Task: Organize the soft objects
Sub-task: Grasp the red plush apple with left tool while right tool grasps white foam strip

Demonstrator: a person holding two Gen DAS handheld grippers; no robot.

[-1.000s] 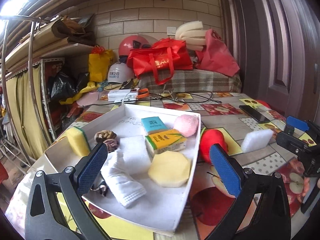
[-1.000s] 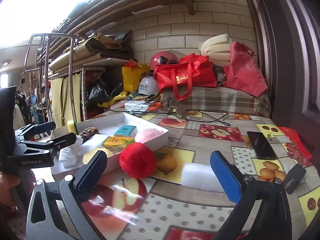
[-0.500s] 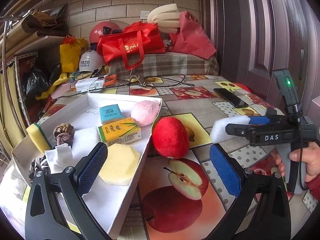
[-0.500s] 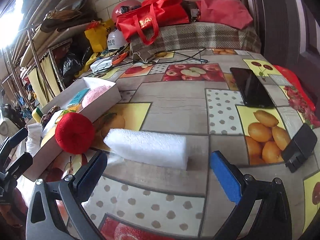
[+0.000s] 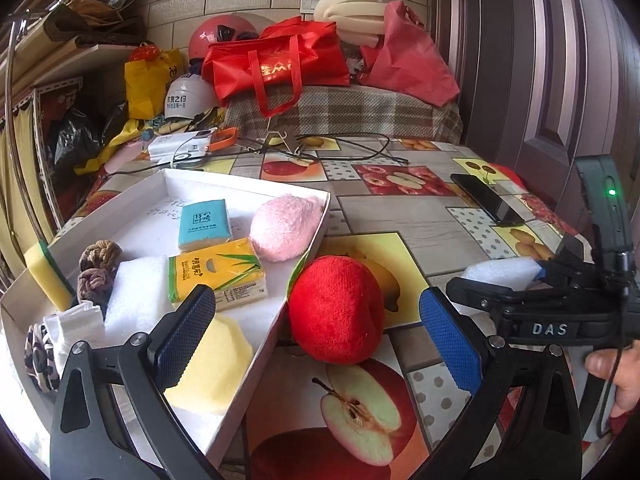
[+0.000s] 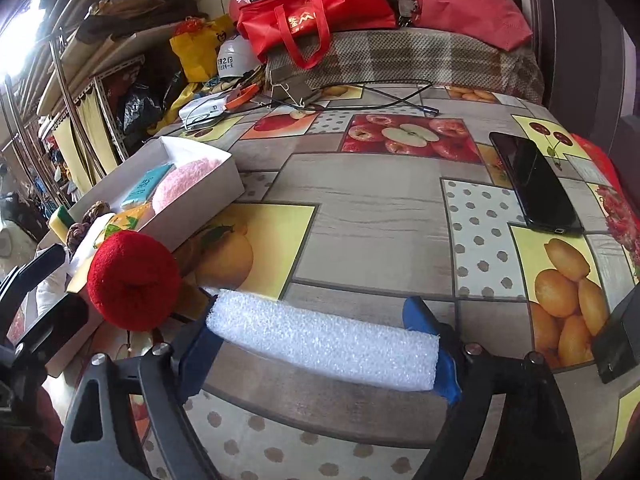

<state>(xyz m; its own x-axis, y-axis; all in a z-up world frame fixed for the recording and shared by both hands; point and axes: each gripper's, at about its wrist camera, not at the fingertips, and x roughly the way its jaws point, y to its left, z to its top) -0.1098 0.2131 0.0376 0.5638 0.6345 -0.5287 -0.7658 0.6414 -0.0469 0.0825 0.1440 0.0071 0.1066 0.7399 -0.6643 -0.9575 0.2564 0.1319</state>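
Both your grippers low over the table, right one closing, left one wide.

Your right gripper (image 6: 320,344) tilts steeply down with its jaws closing. The white foam block (image 6: 324,340) lies lengthwise between its blue pads (image 6: 444,372), which sit at the block's two ends; real pressure can't be confirmed. In the left wrist view that same gripper (image 5: 532,276) comes in from the right edge, your right hand (image 5: 616,376) wrapped on its handle with fingers curled around the grip. Your left gripper (image 5: 316,336) points forward and down at a shallower angle, jaws spread wide with nothing between the pads and touching nothing.
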